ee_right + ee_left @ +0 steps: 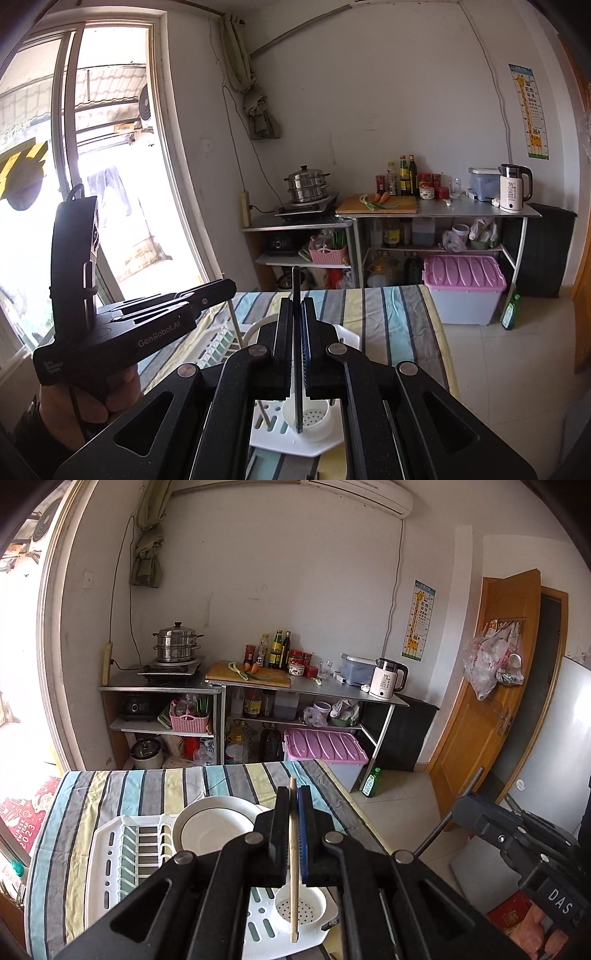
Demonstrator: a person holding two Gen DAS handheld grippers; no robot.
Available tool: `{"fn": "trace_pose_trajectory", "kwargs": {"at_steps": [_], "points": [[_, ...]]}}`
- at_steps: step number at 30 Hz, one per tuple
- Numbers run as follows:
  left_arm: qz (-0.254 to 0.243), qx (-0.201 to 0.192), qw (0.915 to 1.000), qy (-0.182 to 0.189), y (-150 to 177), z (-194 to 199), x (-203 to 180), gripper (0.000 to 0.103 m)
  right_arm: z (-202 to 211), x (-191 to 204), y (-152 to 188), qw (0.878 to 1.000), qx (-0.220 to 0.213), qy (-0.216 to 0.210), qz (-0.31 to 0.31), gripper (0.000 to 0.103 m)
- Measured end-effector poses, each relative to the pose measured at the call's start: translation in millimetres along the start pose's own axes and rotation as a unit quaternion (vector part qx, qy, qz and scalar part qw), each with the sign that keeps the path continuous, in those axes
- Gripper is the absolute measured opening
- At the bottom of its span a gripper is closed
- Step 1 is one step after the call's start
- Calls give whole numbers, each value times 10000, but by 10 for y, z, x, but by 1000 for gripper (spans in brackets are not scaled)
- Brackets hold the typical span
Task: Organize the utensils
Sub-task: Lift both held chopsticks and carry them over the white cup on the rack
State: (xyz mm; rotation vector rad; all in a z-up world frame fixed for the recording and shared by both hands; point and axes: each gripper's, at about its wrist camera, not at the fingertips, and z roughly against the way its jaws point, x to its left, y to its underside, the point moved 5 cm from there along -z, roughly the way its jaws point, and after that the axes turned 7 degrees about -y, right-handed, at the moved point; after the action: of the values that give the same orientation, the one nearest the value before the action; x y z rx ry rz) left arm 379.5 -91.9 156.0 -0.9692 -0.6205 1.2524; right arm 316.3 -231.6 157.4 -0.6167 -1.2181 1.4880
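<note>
We're pinching a wooden chopstick upright in the left gripper, its lower tip hanging over the perforated utensil cup at 6 o'clock on the white drying rack. Meanwhile we're clamping a thin dark utensil in the right gripper, also dangling over that cup.

Left gripper and right gripper, side by side, each with jaws closed on a thin upright stick-like utensil; the person's left hand wraps the left gripper's handle from below.
</note>
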Motion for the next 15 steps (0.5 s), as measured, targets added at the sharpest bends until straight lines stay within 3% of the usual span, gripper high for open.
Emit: {"fn": "trace_pose_trajectory", "kwargs": {"at_steps": [15], "points": [[603, 418, 9971, 189, 260, -696, 115, 5, -537, -321, 268, 9985, 395, -52, -363, 4]]}}
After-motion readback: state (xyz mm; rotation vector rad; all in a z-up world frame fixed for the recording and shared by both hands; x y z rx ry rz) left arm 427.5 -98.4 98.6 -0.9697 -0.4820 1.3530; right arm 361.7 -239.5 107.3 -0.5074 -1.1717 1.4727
